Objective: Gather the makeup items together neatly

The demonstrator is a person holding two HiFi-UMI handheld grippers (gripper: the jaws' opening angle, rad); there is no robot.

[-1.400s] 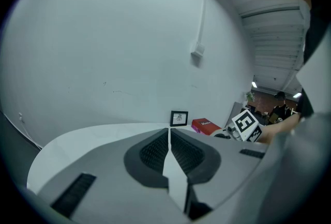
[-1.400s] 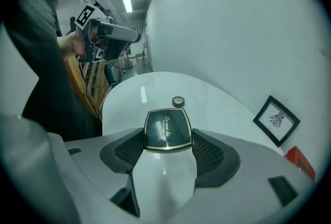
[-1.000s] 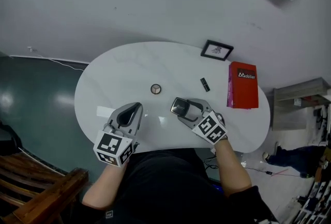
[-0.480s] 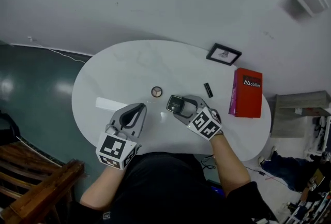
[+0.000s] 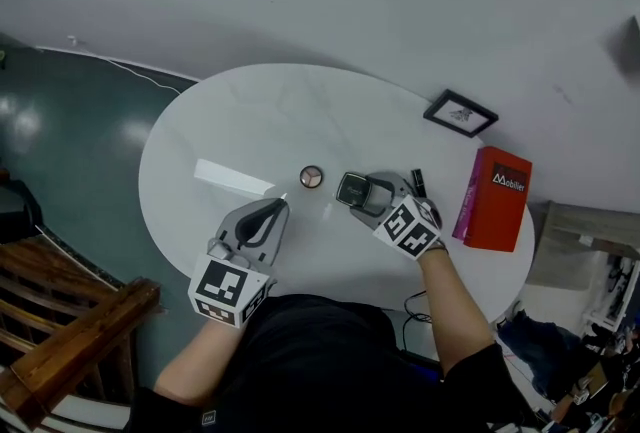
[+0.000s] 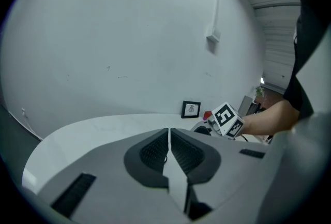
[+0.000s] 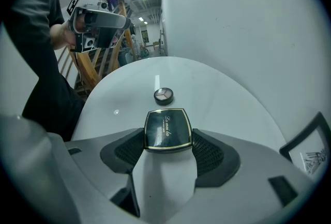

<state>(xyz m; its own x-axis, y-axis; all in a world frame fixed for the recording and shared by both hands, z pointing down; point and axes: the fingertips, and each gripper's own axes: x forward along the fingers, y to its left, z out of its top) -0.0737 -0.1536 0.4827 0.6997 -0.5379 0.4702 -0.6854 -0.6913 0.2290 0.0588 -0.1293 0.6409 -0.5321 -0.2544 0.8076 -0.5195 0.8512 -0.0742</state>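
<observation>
Right tongs (image 7: 168, 137) are clamped on the sides of a black compact (image 7: 166, 129). Over the last second they have carried it lower and closer to the round pot (image 5: 311, 177) on the counter (image 5: 260, 111). The compact now sits just right of the pot, so the gathering looks under way, with the set-down still to come. Left tongs (image 6: 169, 135), pressed together and empty, hover on the near side of the pot. I count one compact, one round pot and one small black tube (image 5: 418, 183), probably a lipstick, farther right of the pot. Beyond it are one red box (image 5: 494, 198) and one picture frame (image 5: 460, 113).
</observation>
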